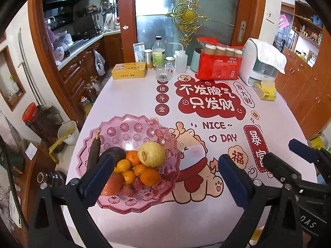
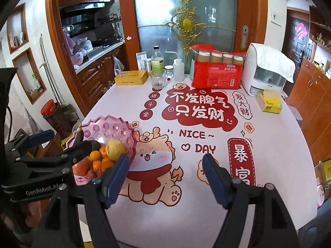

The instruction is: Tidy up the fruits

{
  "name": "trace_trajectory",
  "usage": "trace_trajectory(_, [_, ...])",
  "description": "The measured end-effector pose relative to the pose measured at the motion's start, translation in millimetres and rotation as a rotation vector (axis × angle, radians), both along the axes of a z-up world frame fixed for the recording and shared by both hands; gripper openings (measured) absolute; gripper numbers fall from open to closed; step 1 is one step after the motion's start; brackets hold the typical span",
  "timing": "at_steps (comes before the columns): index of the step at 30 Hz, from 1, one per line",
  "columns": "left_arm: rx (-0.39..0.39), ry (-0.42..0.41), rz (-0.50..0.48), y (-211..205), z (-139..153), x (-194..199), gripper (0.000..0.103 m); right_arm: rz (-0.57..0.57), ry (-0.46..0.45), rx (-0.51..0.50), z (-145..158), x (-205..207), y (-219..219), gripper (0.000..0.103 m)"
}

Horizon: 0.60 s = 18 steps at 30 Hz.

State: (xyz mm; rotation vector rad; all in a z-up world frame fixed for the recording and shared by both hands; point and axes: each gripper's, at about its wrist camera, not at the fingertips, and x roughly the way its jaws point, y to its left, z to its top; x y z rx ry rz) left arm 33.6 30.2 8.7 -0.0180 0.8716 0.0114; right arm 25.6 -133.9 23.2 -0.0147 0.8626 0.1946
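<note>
A pink plastic fruit bowl (image 1: 132, 128) stands at the table's near left; it also shows in the right wrist view (image 2: 103, 126). It holds a yellow pear (image 1: 151, 154), several small oranges (image 1: 149, 176), a dark avocado (image 1: 115, 152), a dark overripe banana (image 1: 94, 150), a red-orange fruit (image 1: 112, 184) and small red fruits. My left gripper (image 1: 165, 169) is open and empty, held above the bowl's right side. My right gripper (image 2: 165, 169) is open and empty over the dragon print, right of the bowl. The right gripper shows in the left view (image 1: 289, 157).
At the table's far edge stand a yellow tin (image 1: 129, 70), a glass tumbler (image 1: 163, 72), bottles and jars (image 1: 158, 51), a red pack of cups (image 1: 219, 62), a white appliance (image 1: 260, 62) and a yellow tissue pack (image 1: 265, 91). Floor clutter lies left of the table.
</note>
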Motion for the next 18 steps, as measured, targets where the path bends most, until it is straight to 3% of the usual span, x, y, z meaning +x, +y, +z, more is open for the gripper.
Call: trace_trajectory(18, [0.024,-0.005,0.03,-12.5,8.0,-4.0,0.1,0.002,0.006,0.023,3.4,-0.3,-10.8,0.073])
